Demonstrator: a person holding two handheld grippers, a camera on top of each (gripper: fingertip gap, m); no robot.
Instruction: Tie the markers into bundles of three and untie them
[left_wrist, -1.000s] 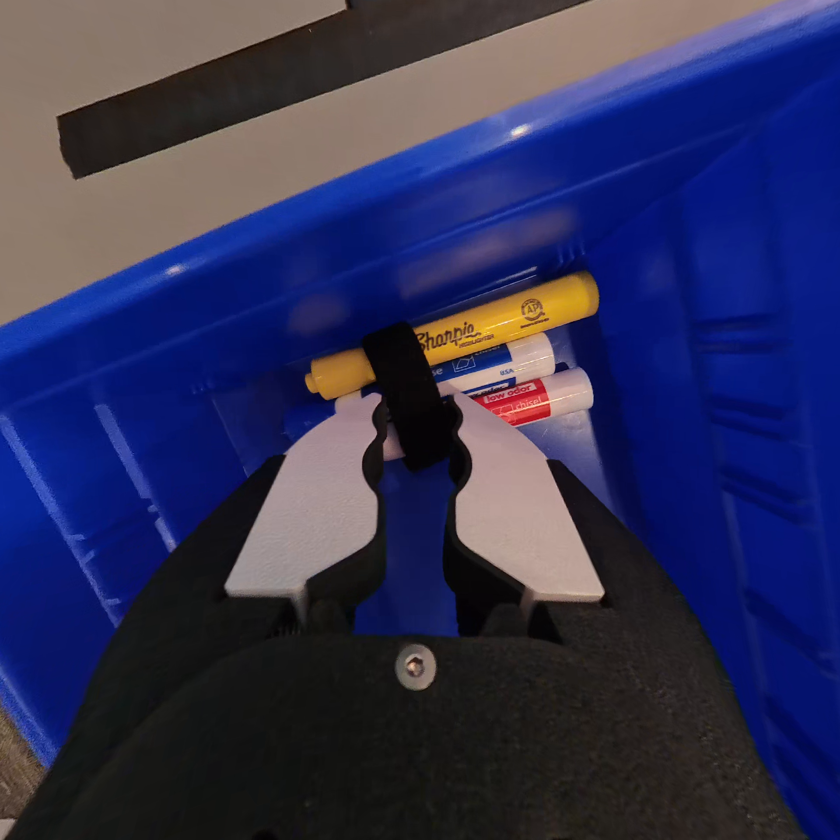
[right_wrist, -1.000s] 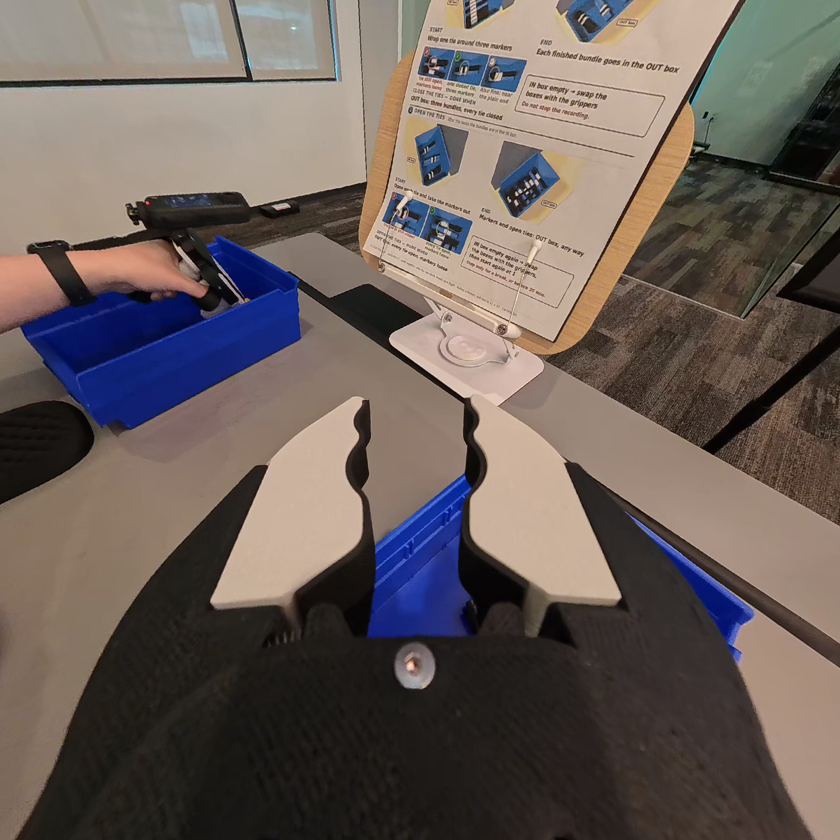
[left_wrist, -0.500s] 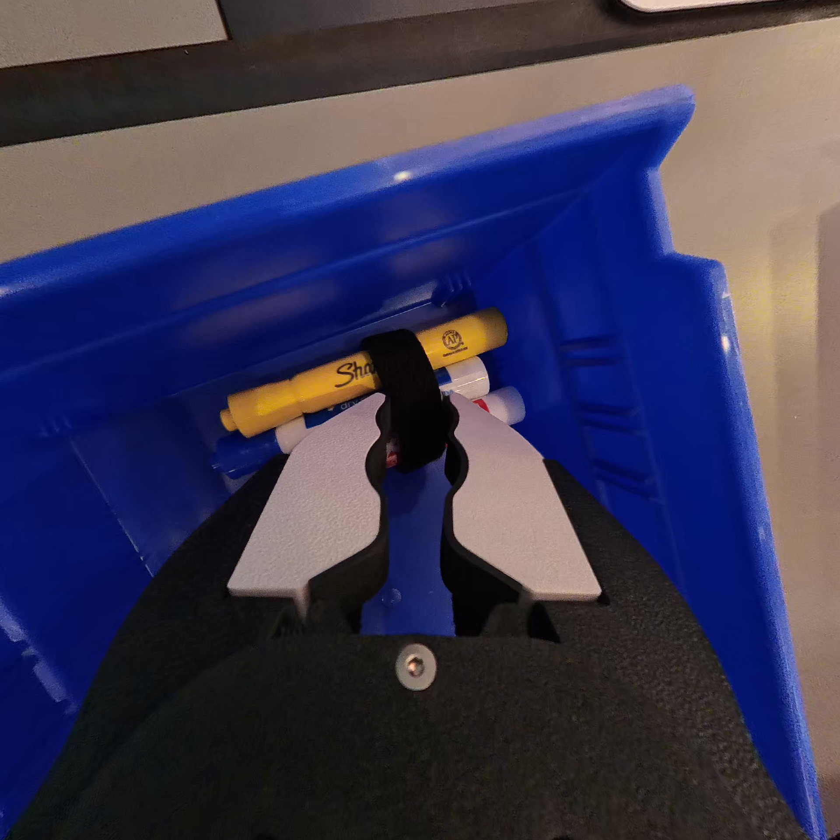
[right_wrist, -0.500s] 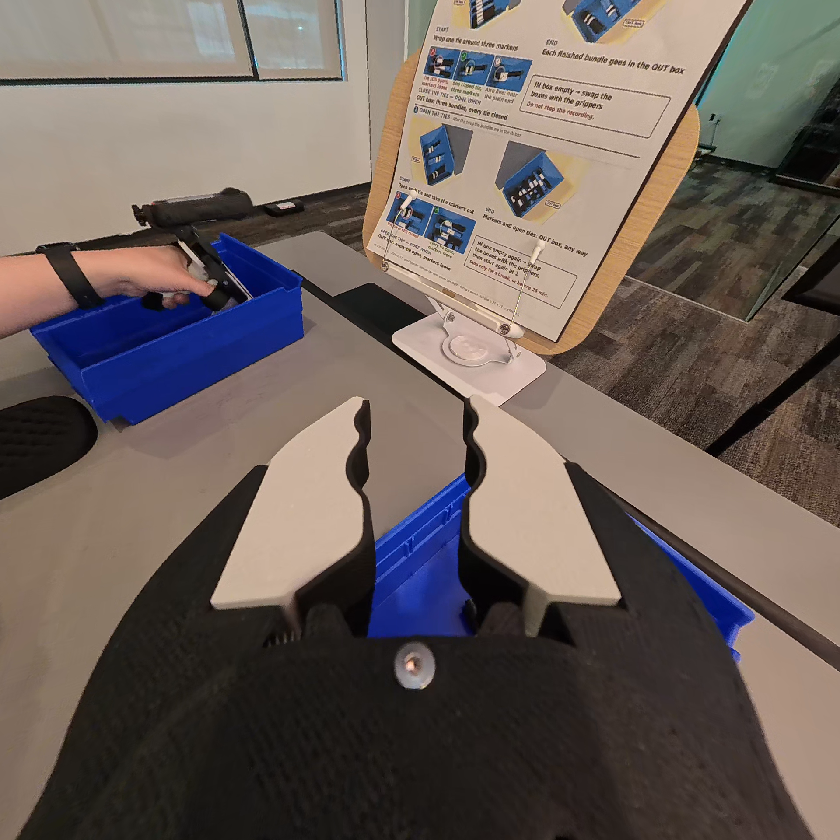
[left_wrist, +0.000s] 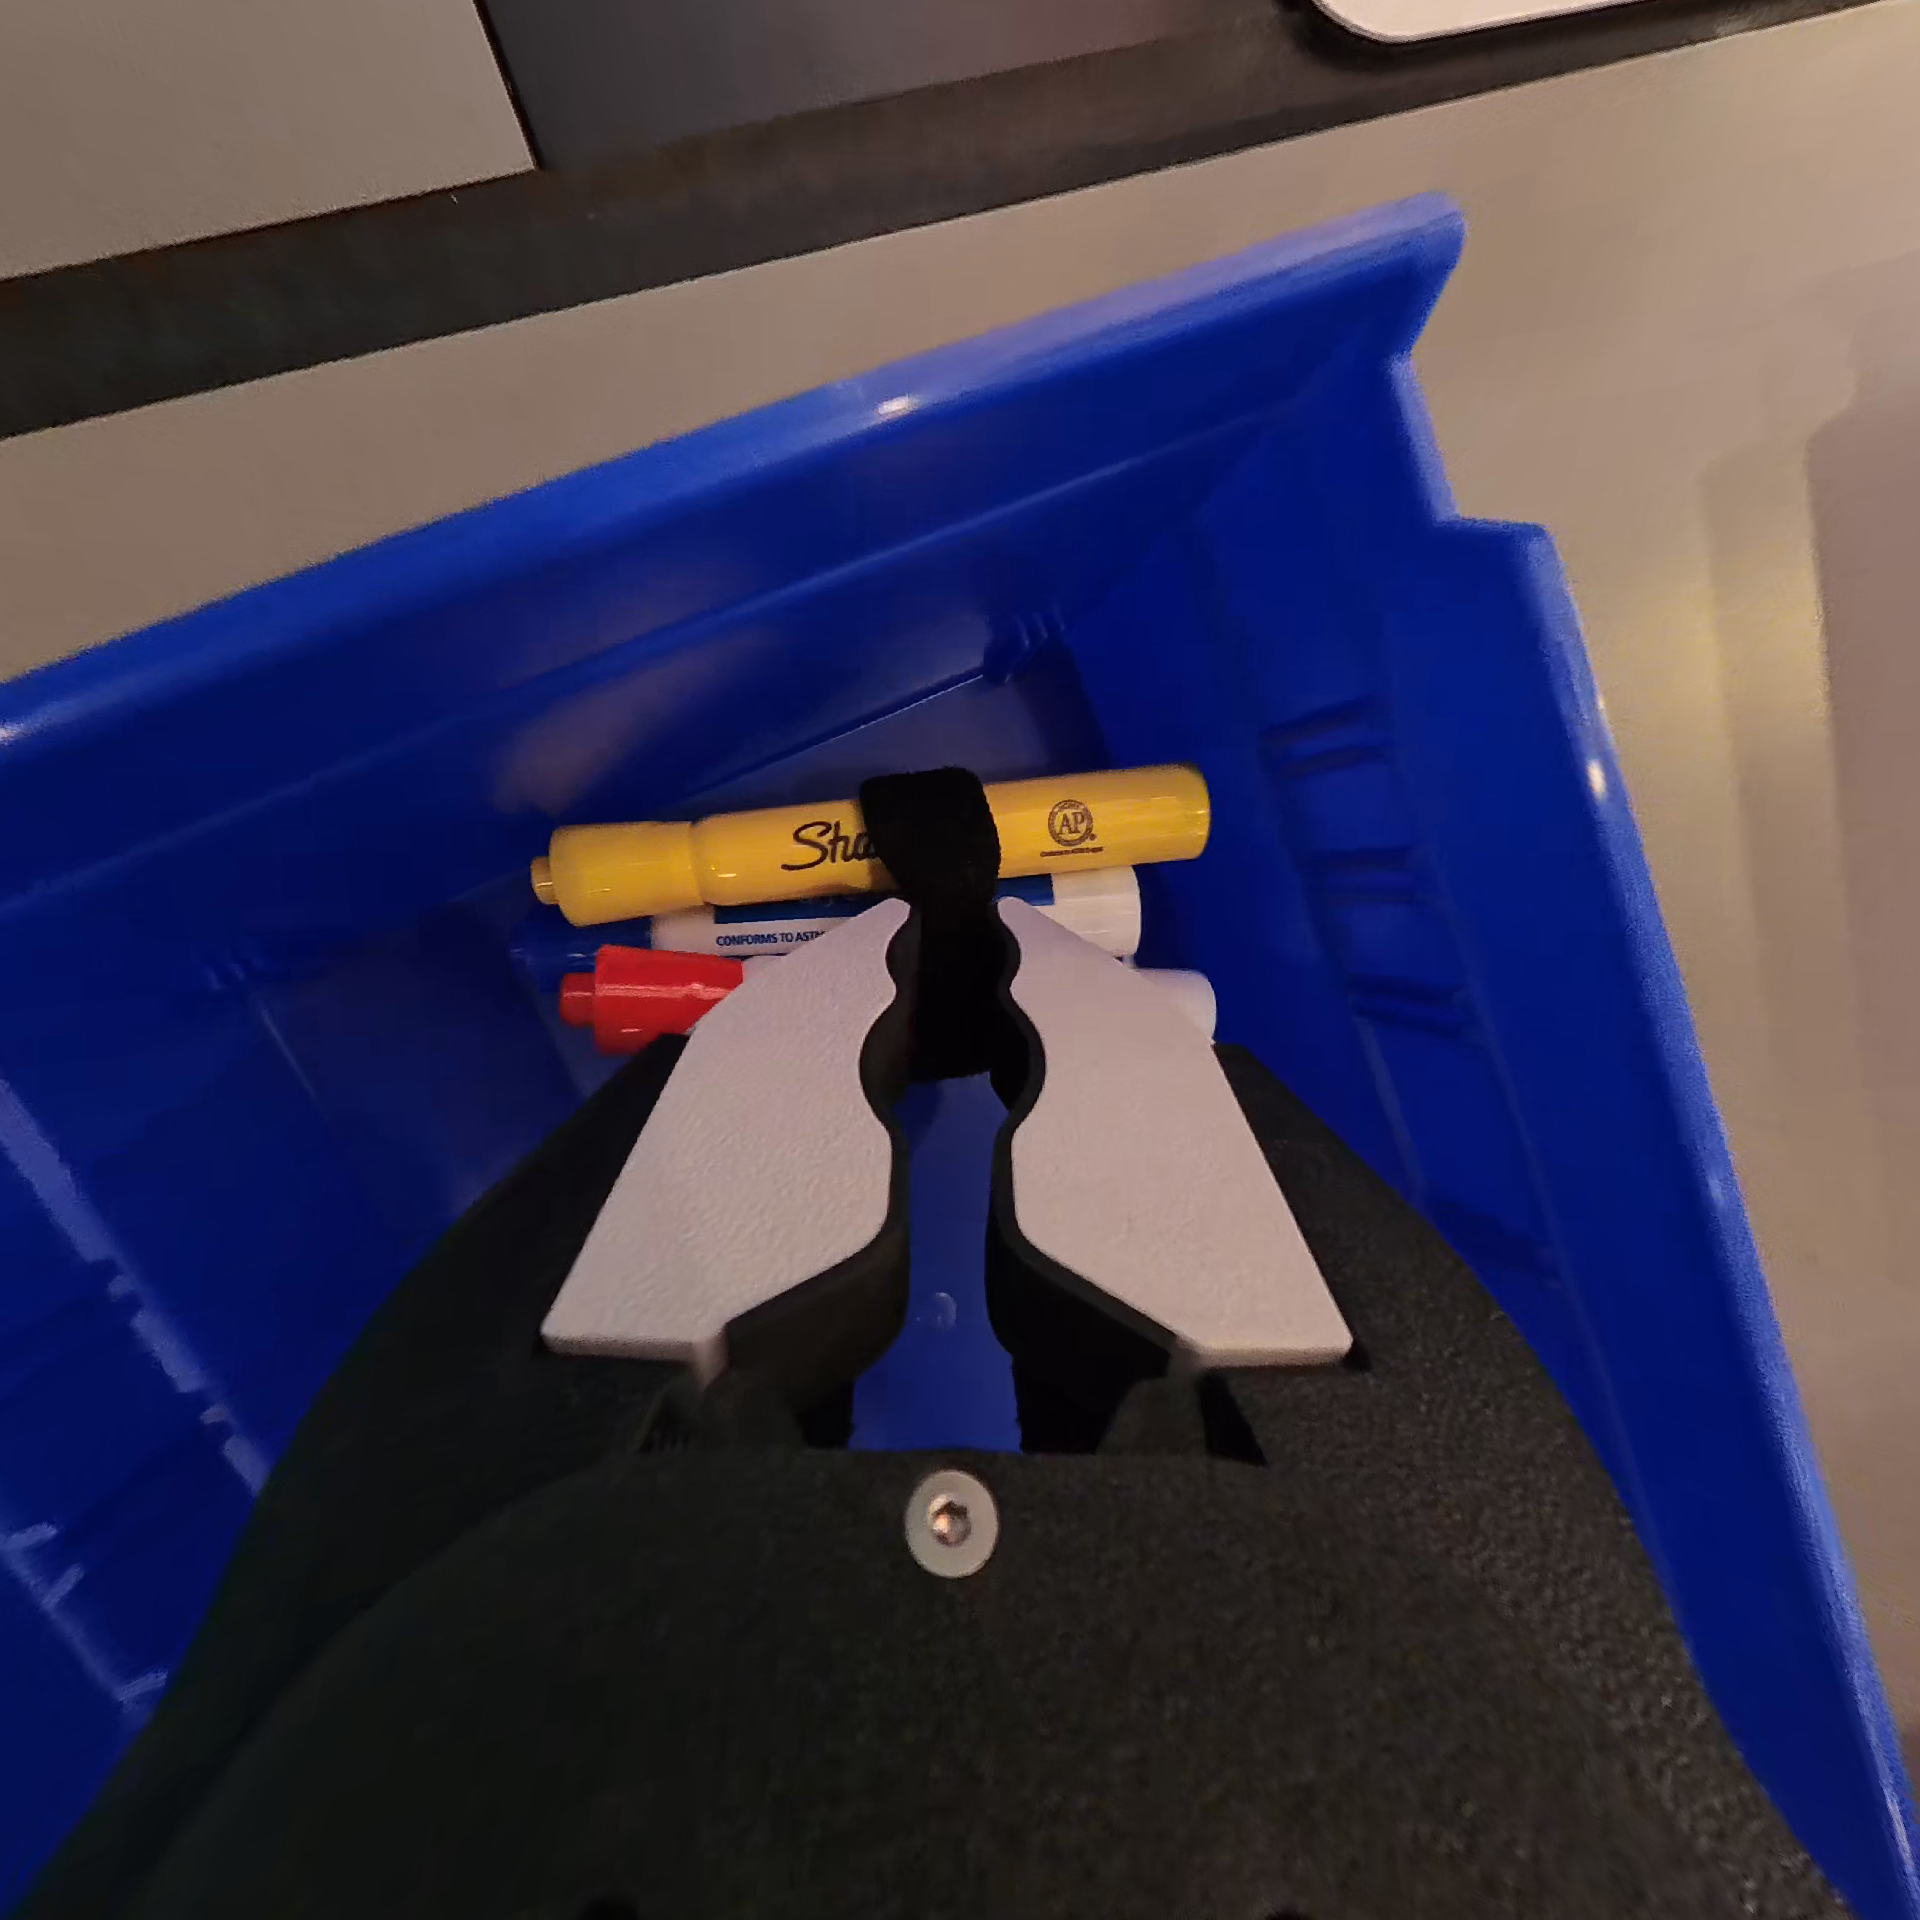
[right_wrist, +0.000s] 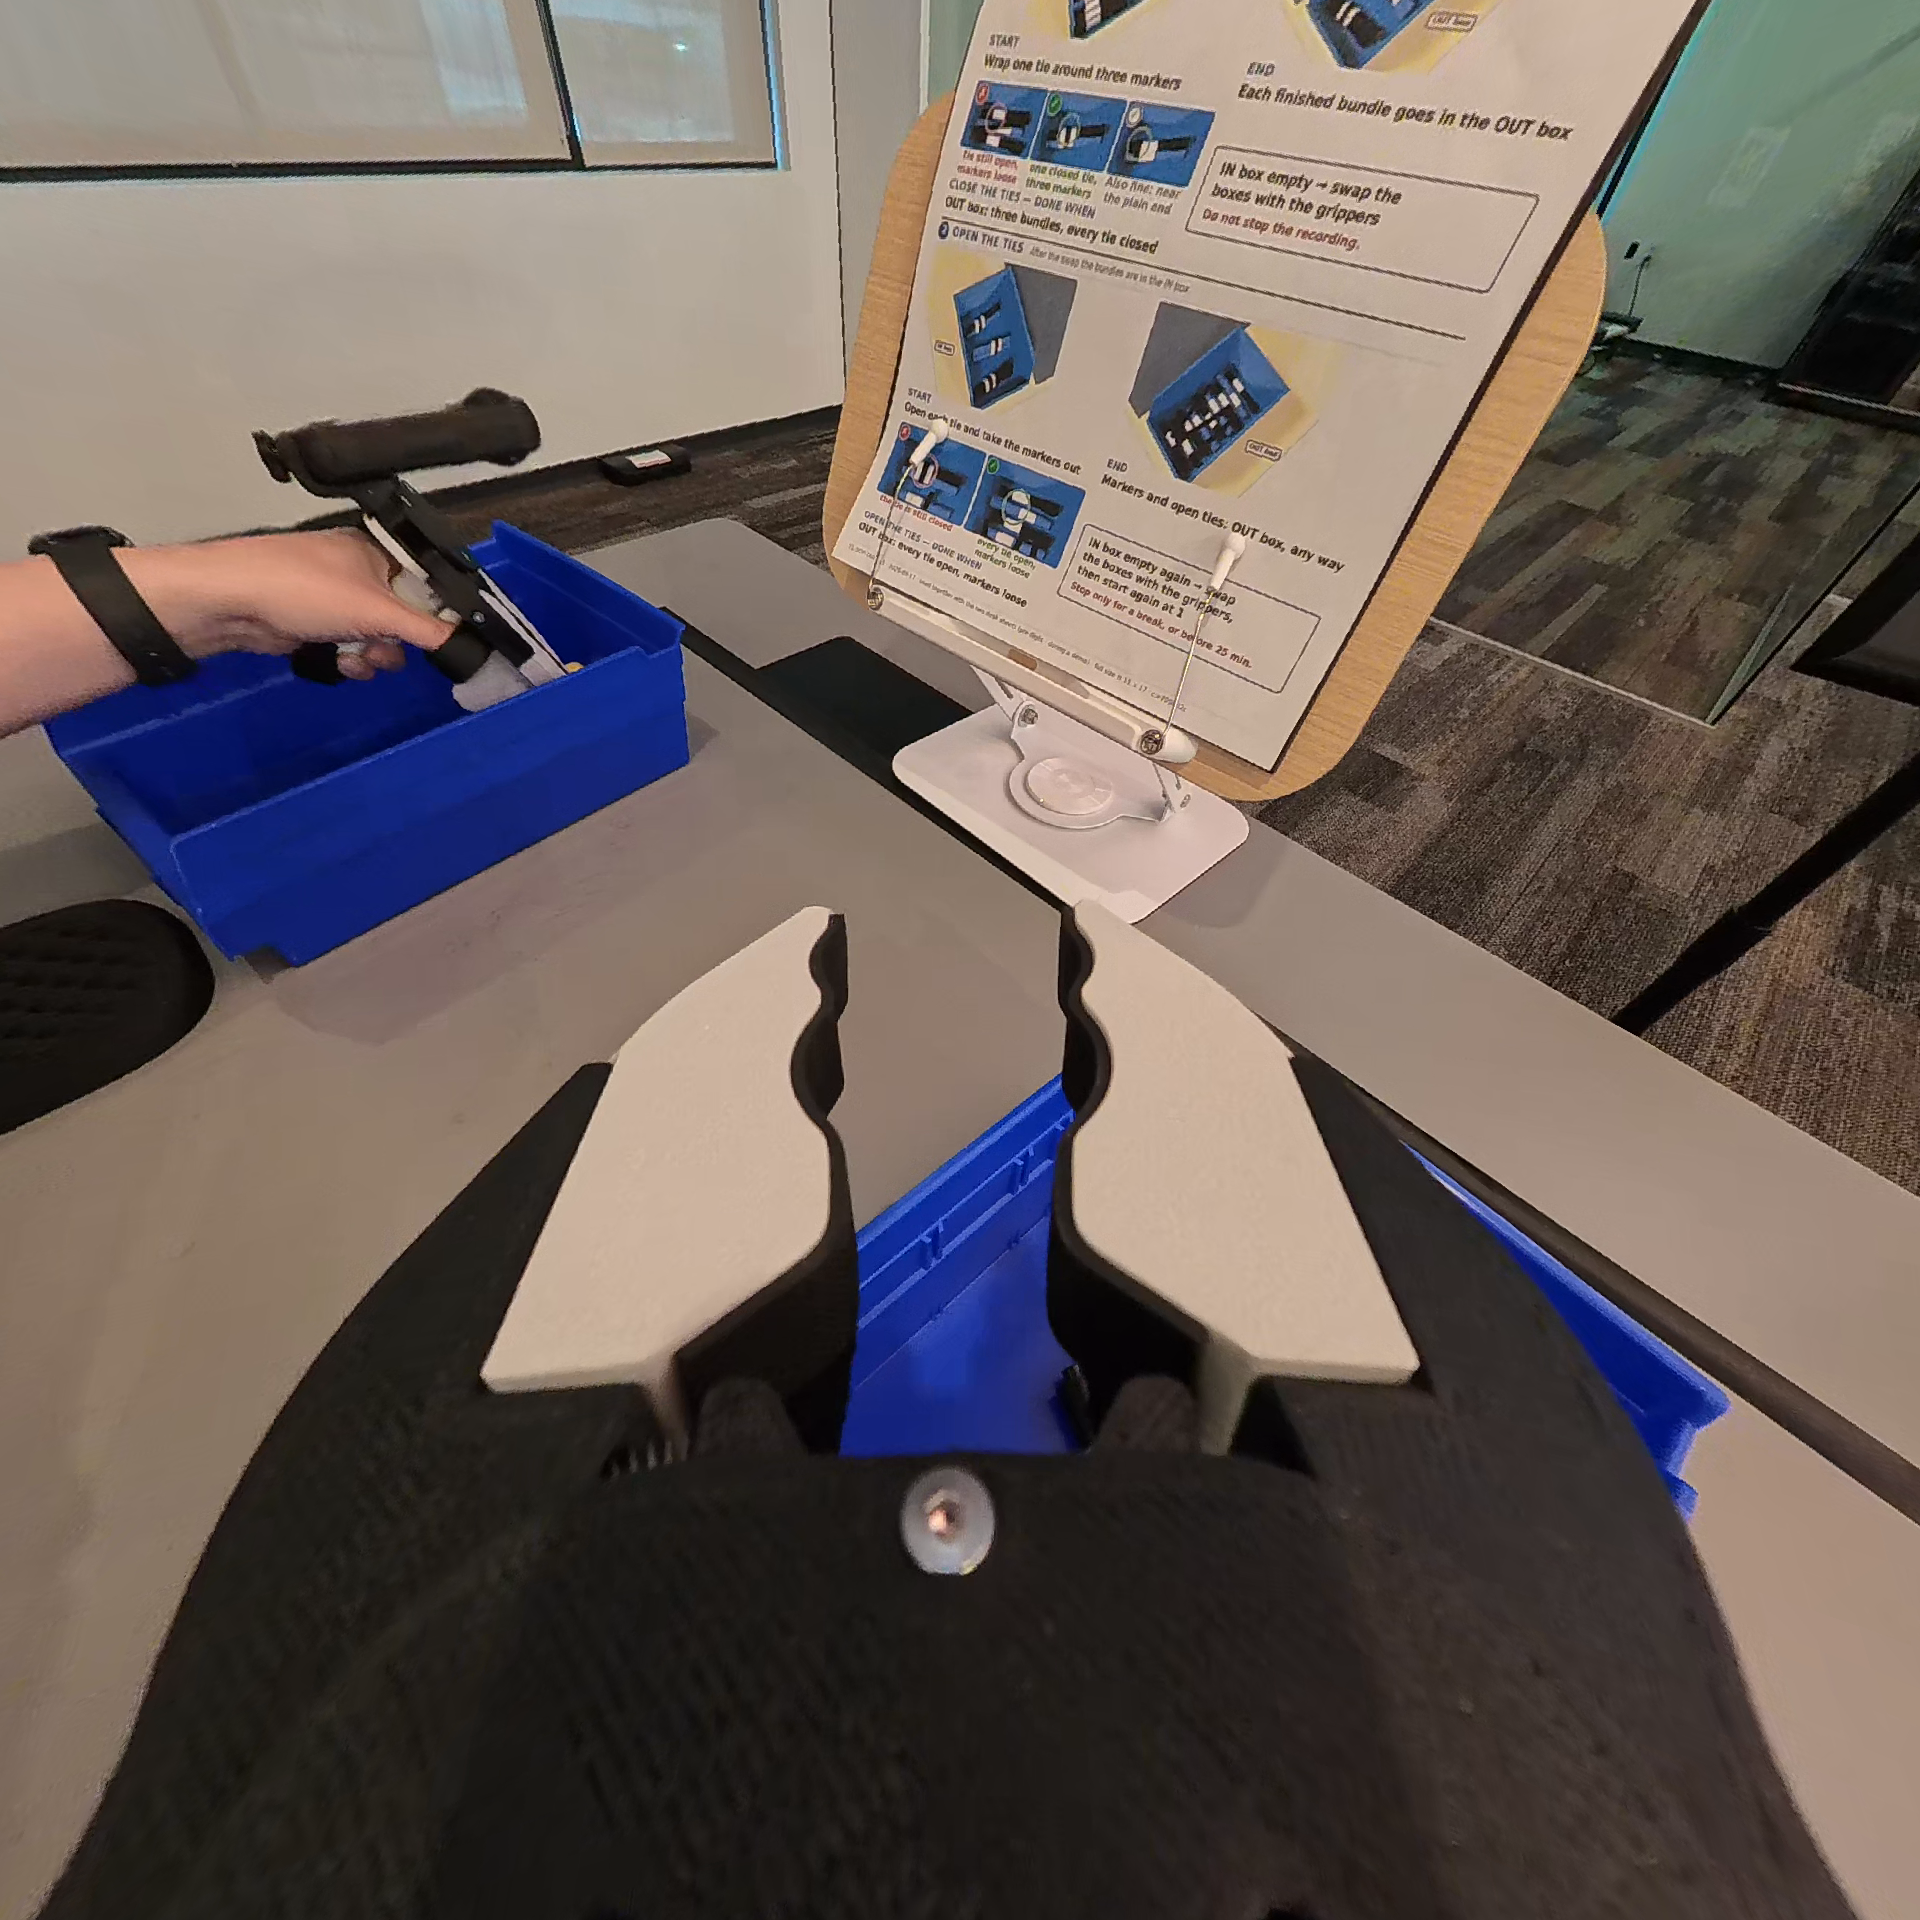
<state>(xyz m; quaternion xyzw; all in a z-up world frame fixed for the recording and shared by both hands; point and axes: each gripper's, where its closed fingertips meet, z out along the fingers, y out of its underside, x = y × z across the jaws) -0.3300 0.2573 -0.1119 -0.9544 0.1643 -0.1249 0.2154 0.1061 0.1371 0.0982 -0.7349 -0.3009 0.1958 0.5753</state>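
Note:
In the left wrist view my left gripper (left_wrist: 954, 914) is shut on the black tie (left_wrist: 940, 894) wrapped round a bundle of three markers: a yellow one (left_wrist: 727, 857), a blue-and-white one (left_wrist: 1081, 902) and a red-capped one (left_wrist: 644, 997). The bundle sits in the far corner of a blue bin (left_wrist: 1455, 831). In the right wrist view my right gripper (right_wrist: 951, 930) is open and empty above a second blue bin (right_wrist: 966, 1278). The left gripper (right_wrist: 478, 634) and a hand also show there, inside the far blue bin (right_wrist: 416, 790).
A white stand with an instruction sheet (right_wrist: 1195, 343) on a wooden board stands at the table's far edge. A black padded object (right_wrist: 83, 997) lies at the left. The grey table (right_wrist: 520, 1039) stretches between the two bins. Left tips to right tips: about 50 cm. To reach the black padded object (right_wrist: 83, 997) in a straight line is about 30 cm for my left fingers, about 45 cm for my right.
My left gripper has turned and tilted with the bundle, so the red cap now shows and the bin's right corner has come into view. The right gripper has stayed still and open.

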